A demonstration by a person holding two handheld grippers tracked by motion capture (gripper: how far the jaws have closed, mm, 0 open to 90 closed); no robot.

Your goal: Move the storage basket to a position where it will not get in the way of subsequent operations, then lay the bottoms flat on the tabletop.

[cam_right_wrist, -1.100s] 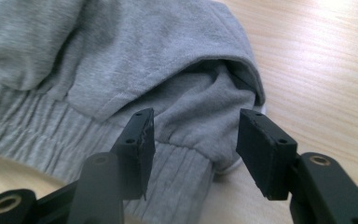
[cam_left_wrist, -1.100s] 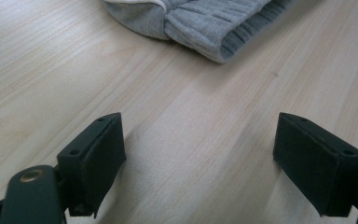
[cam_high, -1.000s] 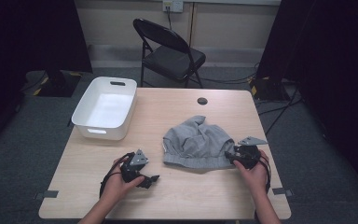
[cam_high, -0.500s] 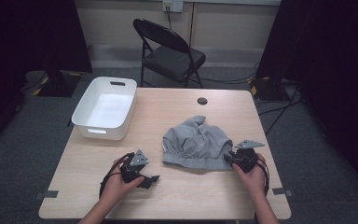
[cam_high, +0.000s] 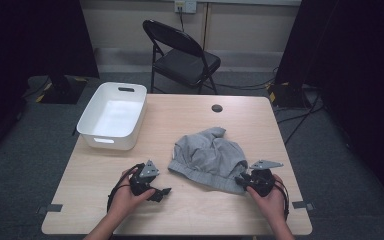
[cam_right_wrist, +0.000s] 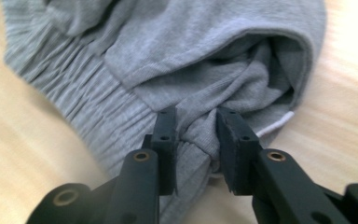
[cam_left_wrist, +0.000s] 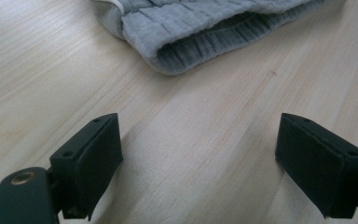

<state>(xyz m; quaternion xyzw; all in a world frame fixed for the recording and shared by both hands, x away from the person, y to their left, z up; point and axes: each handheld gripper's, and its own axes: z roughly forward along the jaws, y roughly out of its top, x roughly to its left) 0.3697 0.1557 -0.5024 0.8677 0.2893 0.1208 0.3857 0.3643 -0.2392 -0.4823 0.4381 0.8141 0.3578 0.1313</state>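
Your right gripper [cam_right_wrist: 196,140], low and right of centre in the high view [cam_high: 243,181], has its jaws drawn in close with a bunched fold of the grey garment [cam_right_wrist: 177,60] pinched between the pads; the jaws closed hard and have just eased slightly apart, yet cloth still fills the gap and the pads press on it. The fold sits at the lower right corner of the garment [cam_high: 210,157], right at the gripper's tips. Your left gripper [cam_left_wrist: 198,163], lower left of centre in the high view [cam_high: 161,192], stands wide open with bare wooden table [cam_left_wrist: 205,121] between its jaws. The garment's ribbed hem [cam_left_wrist: 200,46] lies at the top of the left gripper view, near but apart from those jaws. In the upper left of the table sits the white bin [cam_high: 91,111], with nothing visible inside it, well apart from both grippers and the garment.
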